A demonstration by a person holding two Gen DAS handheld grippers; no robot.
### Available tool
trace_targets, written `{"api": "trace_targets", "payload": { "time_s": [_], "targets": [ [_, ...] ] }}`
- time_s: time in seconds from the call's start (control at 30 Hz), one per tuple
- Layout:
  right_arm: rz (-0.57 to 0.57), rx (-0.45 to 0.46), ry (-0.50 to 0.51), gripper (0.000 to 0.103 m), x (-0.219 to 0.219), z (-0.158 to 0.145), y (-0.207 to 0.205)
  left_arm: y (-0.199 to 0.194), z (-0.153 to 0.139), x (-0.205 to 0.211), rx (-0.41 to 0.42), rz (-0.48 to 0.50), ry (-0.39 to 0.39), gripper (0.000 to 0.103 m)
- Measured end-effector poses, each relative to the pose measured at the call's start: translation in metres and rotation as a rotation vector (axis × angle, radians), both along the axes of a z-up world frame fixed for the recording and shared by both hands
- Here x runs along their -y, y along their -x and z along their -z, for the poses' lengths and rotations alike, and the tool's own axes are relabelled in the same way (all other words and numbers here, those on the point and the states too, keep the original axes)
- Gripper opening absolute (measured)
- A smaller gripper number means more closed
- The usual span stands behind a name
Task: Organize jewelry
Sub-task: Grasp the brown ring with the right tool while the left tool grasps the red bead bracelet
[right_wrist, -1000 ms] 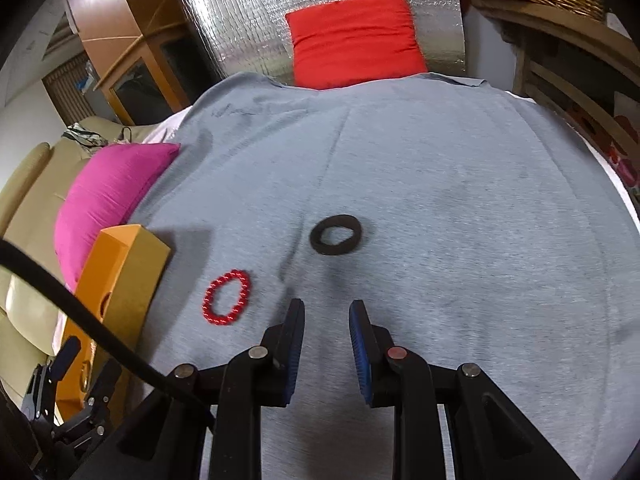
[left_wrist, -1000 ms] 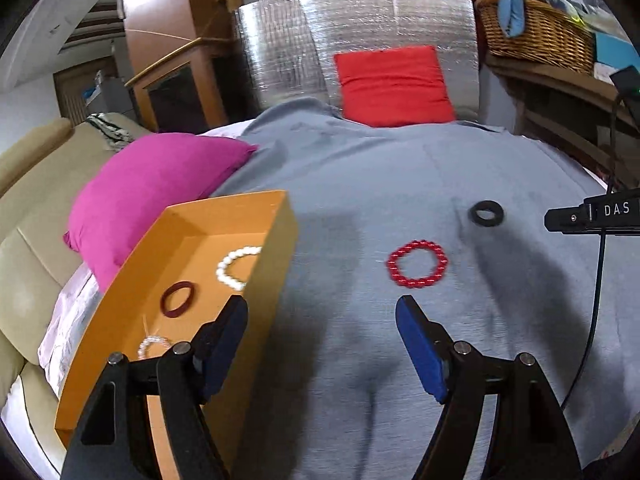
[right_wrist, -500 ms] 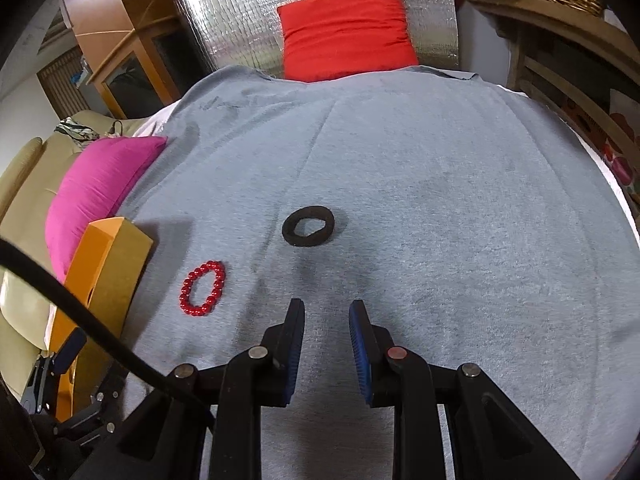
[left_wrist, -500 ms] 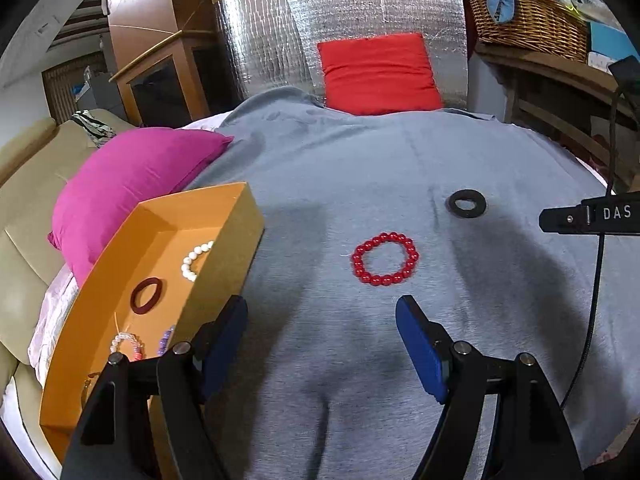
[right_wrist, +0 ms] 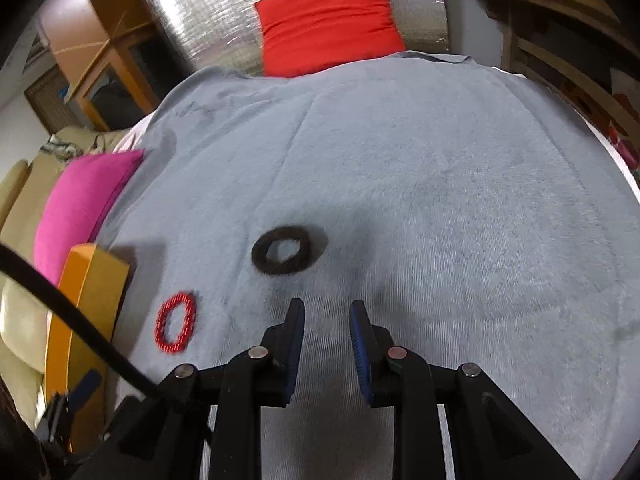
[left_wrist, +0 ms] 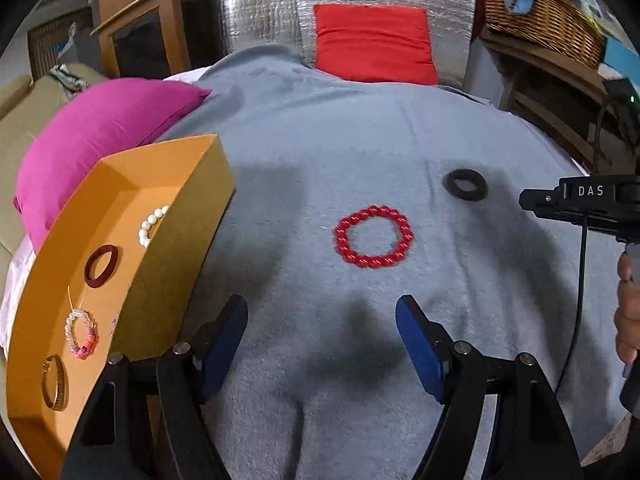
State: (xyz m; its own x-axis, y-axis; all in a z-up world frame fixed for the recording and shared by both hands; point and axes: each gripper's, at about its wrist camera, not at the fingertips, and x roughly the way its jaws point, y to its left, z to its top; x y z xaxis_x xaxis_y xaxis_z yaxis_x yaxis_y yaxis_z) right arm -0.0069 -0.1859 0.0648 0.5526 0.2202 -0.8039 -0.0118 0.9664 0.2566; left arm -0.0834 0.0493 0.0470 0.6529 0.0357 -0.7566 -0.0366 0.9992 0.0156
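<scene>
Left gripper spread wide, empty — red bead bracelet at one o'clock. Right gripper narrowly parted, empty — black ring at eleven o'clock.

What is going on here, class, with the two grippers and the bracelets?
A person is sorting jewelry off a grey cloth into an orange box. The box already holds several bracelets. A red bead bracelet and a black ring lie loose on the cloth. The left hand-held gripper hangs wide open short of the red bracelet. The right hand-held gripper stands narrowly open, empty, just short of the black ring. Neither touches anything.
</scene>
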Motion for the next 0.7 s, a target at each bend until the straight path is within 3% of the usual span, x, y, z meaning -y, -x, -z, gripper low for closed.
{"api": "trace_targets", "payload": {
  "time_s": [0.03, 0.07, 0.1, 0.13, 0.2, 0.23, 0.3, 0.43, 0.57, 0.7],
  "targets": [
    [0.004, 0.003, -0.012, 0.028, 0.001, 0.002, -0.005, -0.003, 0.001, -0.004, -0.003, -0.005, 0.014, 0.077],
    [0.009, 0.004, -0.024, 0.035, 0.002, 0.003, -0.010, -0.006, 0.002, -0.007, -0.012, -0.011, 0.037, 0.077],
    [0.016, 0.002, -0.031, 0.049, 0.002, 0.005, -0.014, -0.009, 0.003, -0.009, -0.020, -0.013, 0.058, 0.077],
    [0.027, 0.002, -0.038, 0.055, 0.002, 0.006, -0.018, -0.011, 0.005, -0.010, -0.030, -0.014, 0.081, 0.077],
    [0.055, 0.030, -0.059, 0.057, 0.000, 0.007, -0.025, -0.017, 0.007, -0.009, -0.054, -0.007, 0.119, 0.077],
    [0.065, 0.038, -0.061, 0.054, -0.001, 0.007, -0.028, -0.020, 0.007, -0.008, -0.061, -0.002, 0.128, 0.077],
    [0.084, 0.029, -0.062, 0.034, -0.006, 0.008, -0.036, -0.024, 0.004, -0.006, -0.057, -0.005, 0.139, 0.077],
    [0.126, -0.011, -0.026, 0.031, -0.013, 0.019, -0.050, -0.037, 0.004, -0.003, -0.054, -0.011, 0.147, 0.077],
    [0.116, 0.010, 0.047, 0.008, -0.021, 0.023, -0.054, -0.049, 0.014, 0.003, -0.084, 0.008, 0.177, 0.077],
    [0.092, 0.036, 0.070, 0.003, -0.024, 0.019, -0.048, -0.059, 0.021, 0.006, -0.099, 0.034, 0.194, 0.077]
  ]
}}
